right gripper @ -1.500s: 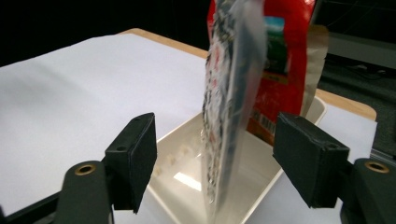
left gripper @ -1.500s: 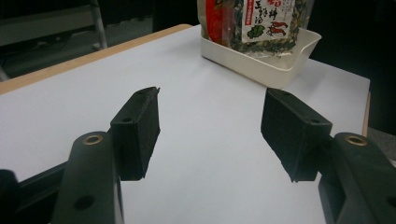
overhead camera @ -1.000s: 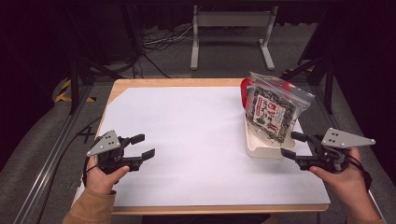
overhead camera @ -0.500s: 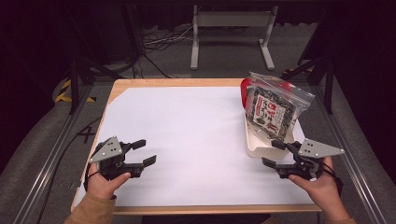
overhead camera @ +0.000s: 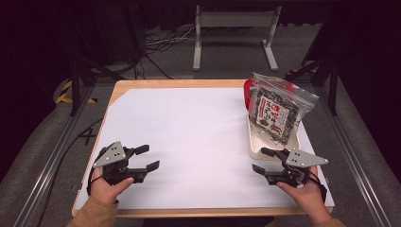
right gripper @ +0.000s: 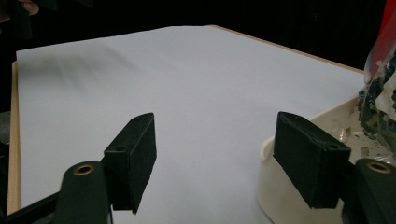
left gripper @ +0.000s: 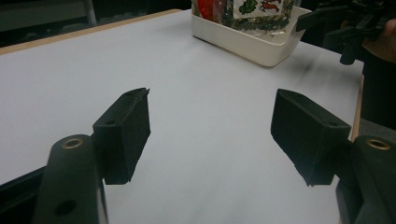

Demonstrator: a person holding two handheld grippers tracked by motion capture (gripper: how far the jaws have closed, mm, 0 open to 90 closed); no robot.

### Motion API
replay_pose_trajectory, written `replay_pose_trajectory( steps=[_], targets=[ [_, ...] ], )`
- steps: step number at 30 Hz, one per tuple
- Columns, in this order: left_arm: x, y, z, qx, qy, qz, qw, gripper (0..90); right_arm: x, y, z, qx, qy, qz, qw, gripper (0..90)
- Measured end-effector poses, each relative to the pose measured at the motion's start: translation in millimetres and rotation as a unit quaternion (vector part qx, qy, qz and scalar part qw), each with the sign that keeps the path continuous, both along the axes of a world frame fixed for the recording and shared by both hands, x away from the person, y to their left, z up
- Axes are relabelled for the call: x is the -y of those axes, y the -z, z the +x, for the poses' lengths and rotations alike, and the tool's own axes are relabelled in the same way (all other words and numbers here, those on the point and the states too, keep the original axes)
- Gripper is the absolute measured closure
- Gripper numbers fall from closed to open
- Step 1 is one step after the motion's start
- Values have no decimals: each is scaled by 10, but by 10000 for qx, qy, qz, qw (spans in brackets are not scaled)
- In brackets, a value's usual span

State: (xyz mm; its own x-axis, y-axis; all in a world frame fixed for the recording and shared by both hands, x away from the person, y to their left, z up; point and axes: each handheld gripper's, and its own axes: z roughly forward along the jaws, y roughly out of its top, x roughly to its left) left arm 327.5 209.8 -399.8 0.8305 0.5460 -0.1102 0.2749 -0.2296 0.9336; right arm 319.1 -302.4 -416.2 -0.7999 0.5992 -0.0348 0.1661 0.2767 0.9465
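A cream tray (overhead camera: pixel 257 150) stands at the table's right side and holds a clear zip bag (overhead camera: pixel 276 109) of dark food with a red-and-white label. My right gripper (overhead camera: pixel 263 160) hovers open just in front of the tray's near end, jaws pointing left; its own view has the tray's corner (right gripper: pixel 275 186) under the right jaw. At the near left my left gripper (overhead camera: pixel 147 157) stands open over the white paper, nothing between its jaws. In the left gripper view the tray (left gripper: pixel 243 39) and the bag (left gripper: pixel 254 8) lie far ahead.
White paper (overhead camera: pixel 189 137) covers the wooden table (overhead camera: pixel 142 85). A metal stand (overhead camera: pixel 234 28) and cables lie on the dark floor beyond. Rails run along both sides of the table. The other hand's gripper (left gripper: pixel 348 25) appears at the upper right of the left gripper view.
Both hands drew back toward the table's near edge; the right gripper also moved left, from beside the tray to in front of it. Both stayed open.
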Motion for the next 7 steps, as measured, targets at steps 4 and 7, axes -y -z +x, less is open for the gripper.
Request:
replay_pose_trajectory(
  steps=[4, 7],
  targets=[
    [3, 6, 4, 17, -20, 25, 10000, 288, 7, 3, -3, -27, 9, 12, 10000, 293],
    [1, 15, 10, 12, -49, 25, 10000, 282, 5, 7, -8, -18, 13, 26, 10000, 290]
  ],
)
